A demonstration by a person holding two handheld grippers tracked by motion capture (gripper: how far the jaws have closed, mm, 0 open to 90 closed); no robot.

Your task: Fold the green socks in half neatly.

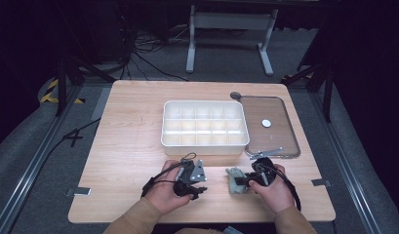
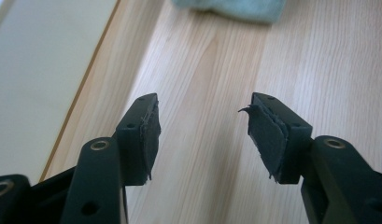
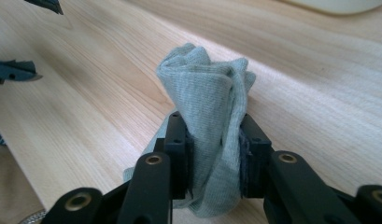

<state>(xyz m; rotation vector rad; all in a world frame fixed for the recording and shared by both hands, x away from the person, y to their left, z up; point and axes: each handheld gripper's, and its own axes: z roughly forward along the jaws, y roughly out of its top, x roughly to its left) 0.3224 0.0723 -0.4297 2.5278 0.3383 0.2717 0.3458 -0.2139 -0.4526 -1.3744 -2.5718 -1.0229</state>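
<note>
Right gripper view has the right gripper (image 3: 212, 154) pinched tight on a bunched grey-green cloth (image 3: 212, 102), folds rising above the jaws and a tail hanging below them, just over the wooden table (image 3: 319, 93). From the high view, that cloth (image 1: 233, 179) sits near the table's front edge, a little right of centre, with the right gripper (image 1: 242, 181) pointing left from the person's right hand (image 1: 272, 187). The left gripper (image 1: 199, 189) lies just left of it in the left hand (image 1: 164, 191), also near the front edge. In the left gripper view the left gripper (image 2: 200, 133) has its jaws spread well apart with bare wood between them; its pads (image 2: 150, 135) look frayed, and the cloth (image 2: 230, 8) lies ahead at the top. Behind both hands, around the table's centre, stands a white divided tray (image 1: 205, 146) with its compartments bare. Its clear lid (image 1: 272, 141) lies flat just beside it toward the right edge, a small white disc (image 1: 266, 123) resting on it.
</note>
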